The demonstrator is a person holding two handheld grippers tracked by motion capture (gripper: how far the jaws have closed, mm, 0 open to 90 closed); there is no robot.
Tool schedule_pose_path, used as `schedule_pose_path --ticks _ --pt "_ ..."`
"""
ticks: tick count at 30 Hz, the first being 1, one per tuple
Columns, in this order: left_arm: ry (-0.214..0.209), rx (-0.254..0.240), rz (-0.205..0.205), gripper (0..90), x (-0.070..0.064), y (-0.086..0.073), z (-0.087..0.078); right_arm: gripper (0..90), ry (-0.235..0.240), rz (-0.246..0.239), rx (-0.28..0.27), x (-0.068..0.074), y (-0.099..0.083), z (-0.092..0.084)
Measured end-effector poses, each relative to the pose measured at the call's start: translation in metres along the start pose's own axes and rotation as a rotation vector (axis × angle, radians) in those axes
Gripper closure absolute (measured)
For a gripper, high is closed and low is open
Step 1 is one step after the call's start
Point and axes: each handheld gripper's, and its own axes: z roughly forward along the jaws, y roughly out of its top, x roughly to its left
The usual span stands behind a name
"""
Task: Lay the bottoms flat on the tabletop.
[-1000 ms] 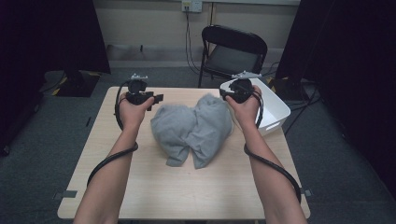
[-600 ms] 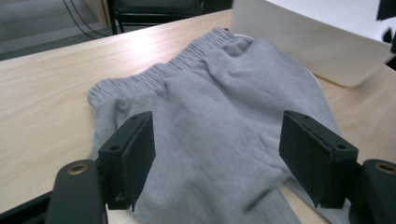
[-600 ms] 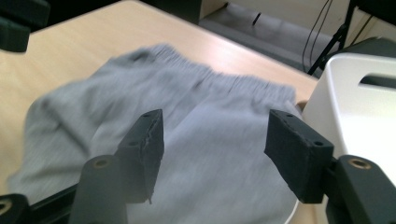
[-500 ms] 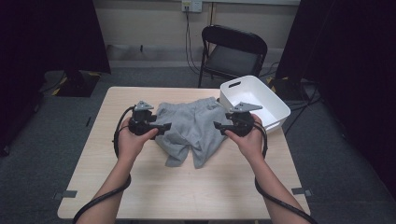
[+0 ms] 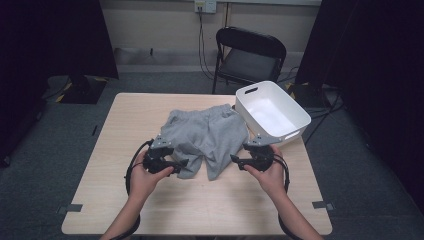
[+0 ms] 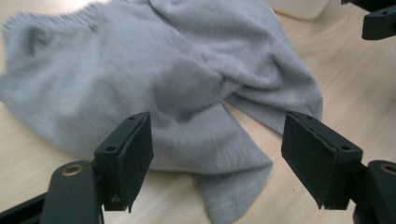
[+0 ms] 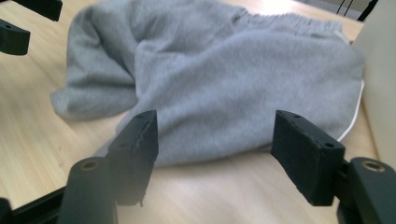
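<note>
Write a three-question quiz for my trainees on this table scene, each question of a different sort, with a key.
1. True or false: the grey shorts lie inside the white bin.
2. Which holds cloth: A the left gripper, B the right gripper, C neither?
3. Fill in: behind the table stands a black folding ____.

Key
1. False: they lie spread on the table, beside the bin.
2. C: both grippers have just been opening, with nothing between their jaws, each by a leg end.
3. chair.

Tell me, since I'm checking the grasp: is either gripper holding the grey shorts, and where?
Neither. The left gripper and right gripper stand open in front of the grey shorts, nothing between their jaws.
</note>
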Motion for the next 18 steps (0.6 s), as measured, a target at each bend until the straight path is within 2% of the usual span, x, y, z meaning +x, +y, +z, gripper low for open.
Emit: schedule_pose_path --ticks 3,9,13,16,18 --pt "-0.004 0.008 -0.008 25.0 -0.003 -0.010 0.003 30.1 0.012 0.007 0.011 0.003 -0.012 0.000" --pt "-0.006 0.027 -0.003 24.9 -0.007 -0.025 0.005 28.1 0.025 -0.016 0.039 0.010 -0.032 0.000" --pt "0.005 0.057 0.014 24.8 -0.008 -0.036 0.007 27.8 0.037 -0.018 0.064 0.013 -0.049 0.002" --pt "0.019 0.053 0.037 24.8 -0.009 -0.042 0.006 27.3 0.038 -0.036 0.068 0.015 -0.058 0.003" --pt "0.023 0.065 0.045 26.2 -0.010 -0.046 0.007 26.3 0.040 -0.027 0.069 0.015 -0.063 0.004"
